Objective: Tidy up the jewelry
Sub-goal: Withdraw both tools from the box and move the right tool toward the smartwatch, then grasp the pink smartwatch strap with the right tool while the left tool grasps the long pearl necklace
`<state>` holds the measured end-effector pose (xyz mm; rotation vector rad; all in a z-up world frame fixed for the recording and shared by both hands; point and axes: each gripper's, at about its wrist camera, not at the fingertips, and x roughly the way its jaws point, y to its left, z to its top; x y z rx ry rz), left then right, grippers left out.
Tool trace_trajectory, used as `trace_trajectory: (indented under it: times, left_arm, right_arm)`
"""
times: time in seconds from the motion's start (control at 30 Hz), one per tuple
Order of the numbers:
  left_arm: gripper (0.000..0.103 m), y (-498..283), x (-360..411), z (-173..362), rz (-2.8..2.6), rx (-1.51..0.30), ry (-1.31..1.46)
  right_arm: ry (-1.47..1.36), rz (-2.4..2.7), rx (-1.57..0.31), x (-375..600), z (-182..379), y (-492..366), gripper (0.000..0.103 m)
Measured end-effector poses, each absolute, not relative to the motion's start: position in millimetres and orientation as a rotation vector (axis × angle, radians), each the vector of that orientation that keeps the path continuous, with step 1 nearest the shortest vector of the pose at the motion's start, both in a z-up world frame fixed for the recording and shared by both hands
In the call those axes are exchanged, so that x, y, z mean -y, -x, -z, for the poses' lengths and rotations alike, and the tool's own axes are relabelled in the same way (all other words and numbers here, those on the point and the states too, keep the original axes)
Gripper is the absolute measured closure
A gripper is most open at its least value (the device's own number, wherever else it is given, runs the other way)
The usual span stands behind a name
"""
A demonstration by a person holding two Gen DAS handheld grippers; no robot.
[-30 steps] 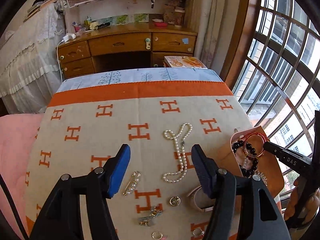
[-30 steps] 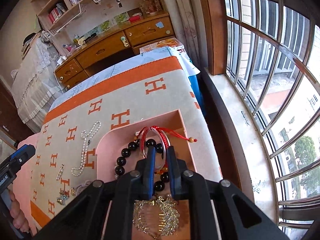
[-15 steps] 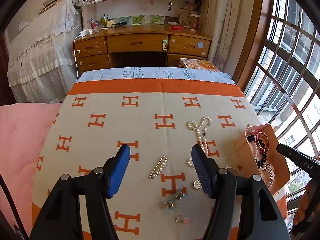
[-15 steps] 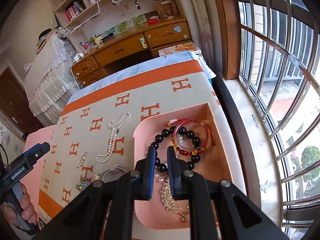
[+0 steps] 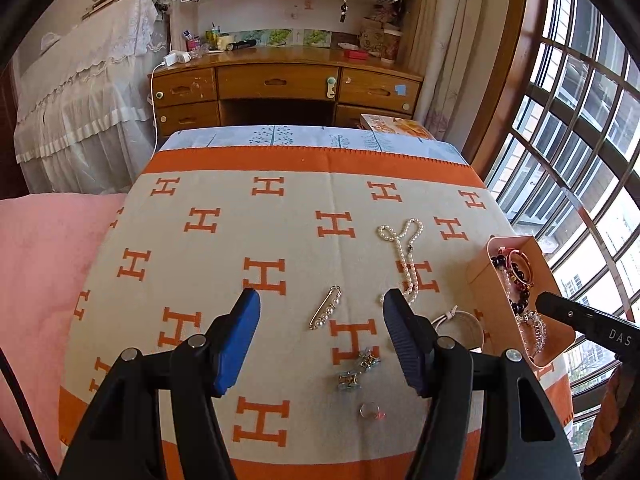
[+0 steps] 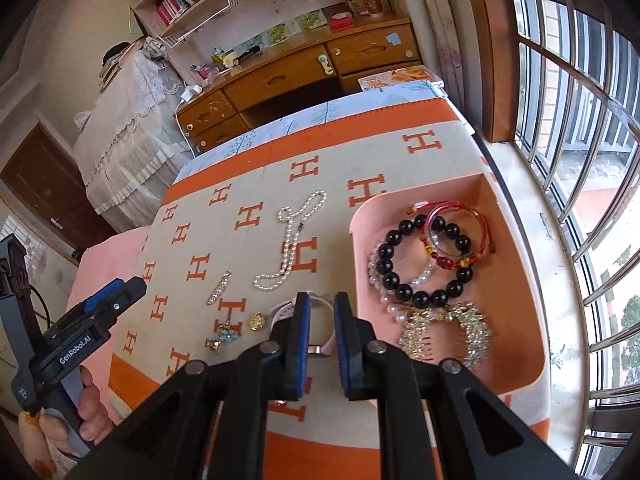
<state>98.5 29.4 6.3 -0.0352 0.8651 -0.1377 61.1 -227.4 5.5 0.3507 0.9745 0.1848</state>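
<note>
**Loose jewelry on the H-patterned blanket, pink tray to the right**

A woven cream blanket with orange block "H" letters and orange borders covers the surface. The left gripper hangs above it with its ribbed blue pads spread wide and nothing between them. Just ahead of its gap lies a slim gold pin set with small pearls, pointing diagonally. Below that, between the fingers, sit two pale-blue and gold earrings and, nearest the camera, a thin ring. Beyond the right finger a long strand of small round pearls runs away in a loop, and a pale pink band curls beside the same finger.

Right of the left gripper stands a smooth pink plastic tray with rounded corners. Inside it lie a bracelet of glossy black beads, a red cord bangle with red and gold beads, a clear bead strand and a sparkling gold crystal comb.

The right gripper hovers by the tray's left wall, its blue pads close together with a narrow gap, clamped on nothing; the pink band shows through that gap. A round gold button-like piece lies left of it.

The left tool's body reads "GenRobot.AI"; the right tool's shows "DAS".
</note>
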Motion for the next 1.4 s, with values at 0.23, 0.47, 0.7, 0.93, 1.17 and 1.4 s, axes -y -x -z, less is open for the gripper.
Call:
trace_trajectory:
  times: [0.23,0.47,0.7,0.93,1.17,1.4]
  left_arm:
    - [0.039,-97,-35,0,0.159,-0.88,0.045]
    - [0.035,-99,-45,4,0.183,-0.877,0.065]
    - [0.035,-105,-63,13,0.199,-0.891,0.114]
    - [0.035,-111,-75,21,0.215,-0.903,0.141]
    - [0.035,-121,-77,26,0.237,-0.906,0.148]
    - [0.035,-152,-52,28,0.28,-0.924,0.04]
  right_arm:
    - [-0.426,-0.242,-1.082,200,4,-79,0.082]
    - [-0.522,-0.169,-1.181,184,24,-100,0.063]
    - [-0.618,-0.083,-1.297,178,54,-117,0.063]
    - [-0.597,0.036,-1.327,172,69,-133,0.063]
    - [-0.47,0.088,-1.321,159,73,-143,0.075]
    - [-0.417,0.02,-1.275,160,70,-136,0.092]
